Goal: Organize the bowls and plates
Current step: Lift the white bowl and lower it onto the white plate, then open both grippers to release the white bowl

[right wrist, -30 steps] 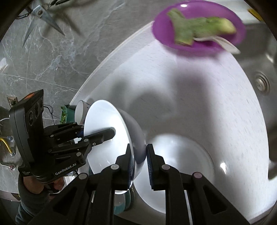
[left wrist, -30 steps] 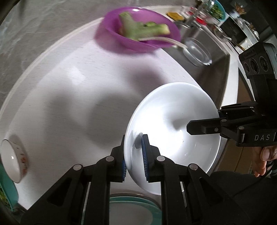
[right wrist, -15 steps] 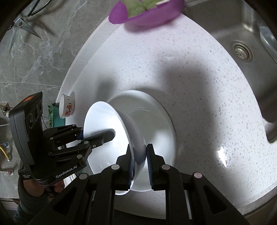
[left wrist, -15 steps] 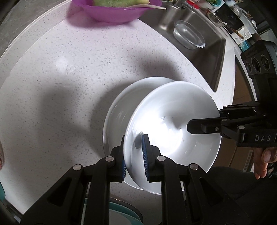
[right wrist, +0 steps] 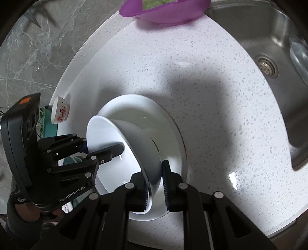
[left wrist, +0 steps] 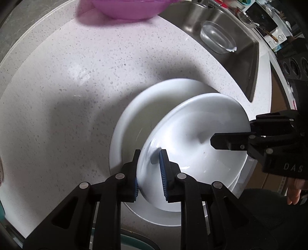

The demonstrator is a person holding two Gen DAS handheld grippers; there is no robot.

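A white bowl (left wrist: 194, 138) is held by its rim on two sides, tilted, just above a white plate (left wrist: 134, 115) on the speckled white counter. My left gripper (left wrist: 148, 165) is shut on the bowl's near rim. My right gripper (right wrist: 155, 182) is shut on the opposite rim; it shows in the left wrist view (left wrist: 231, 142) at the right. The bowl (right wrist: 119, 144) and the plate (right wrist: 173, 134) also show in the right wrist view, with the left gripper (right wrist: 107, 152) at the left. I cannot tell if the bowl touches the plate.
A purple bowl (left wrist: 123, 9) with green food stands at the counter's far edge. A steel sink (left wrist: 231, 38) with a glass dish (left wrist: 217, 36) lies to the right. A small patterned cup (right wrist: 59, 111) and a teal dish (right wrist: 50, 127) are at the left.
Both grippers have carried the white bowl across and down over the white plate. The plate now looks larger and closer beneath the bowl.
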